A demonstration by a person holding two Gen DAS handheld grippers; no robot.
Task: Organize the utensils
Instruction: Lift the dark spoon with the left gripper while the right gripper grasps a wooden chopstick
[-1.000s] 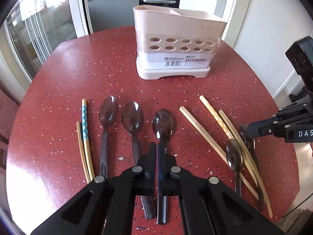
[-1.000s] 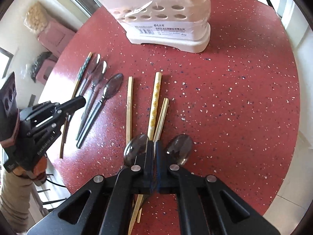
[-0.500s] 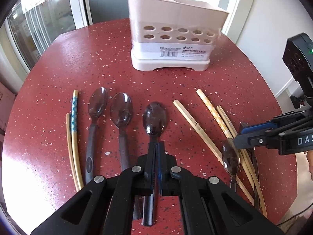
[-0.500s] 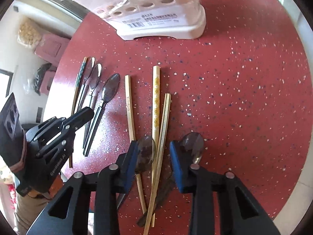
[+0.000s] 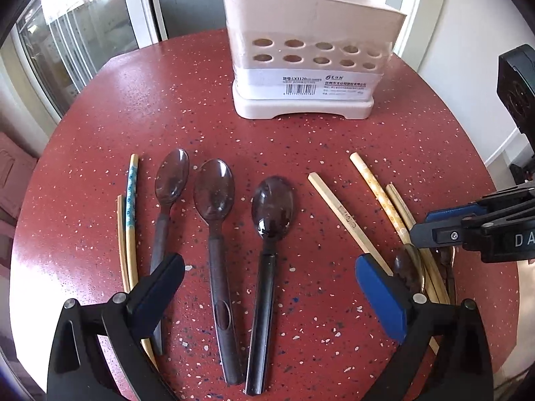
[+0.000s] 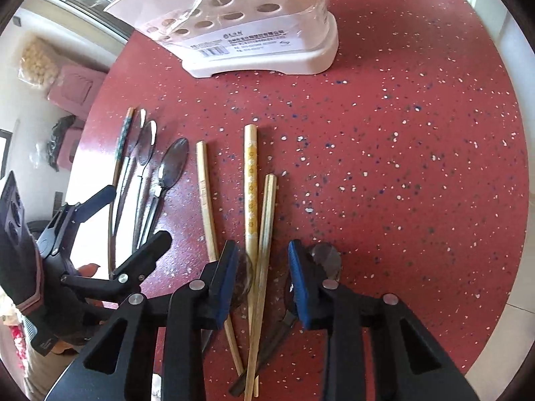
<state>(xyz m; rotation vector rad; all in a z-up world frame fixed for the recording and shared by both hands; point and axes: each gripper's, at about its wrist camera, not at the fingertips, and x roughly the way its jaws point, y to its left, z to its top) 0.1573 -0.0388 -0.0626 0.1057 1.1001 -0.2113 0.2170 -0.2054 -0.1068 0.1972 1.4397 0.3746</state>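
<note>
Red speckled bench [image 5: 167,107] with a perforated cream holder [image 5: 311,67] standing upright at its far side, apparently the destination for the loose utensils. Three dark spoons [image 5: 217,234] lie side by side with bowls toward the holder; chopsticks [image 6: 250,193] lie roughly parallel to their right, with two more spoons [image 6: 326,260] partly under them. This laid-out arrangement seems to favour picking items singly. The left gripper [image 5: 267,284] hangs low over the three spoons, its fingers spread wide, grasping nothing. The right gripper [image 6: 262,280] has fingers moderately apart, straddling two chopsticks without clamping them; contact cannot be told.
</note>
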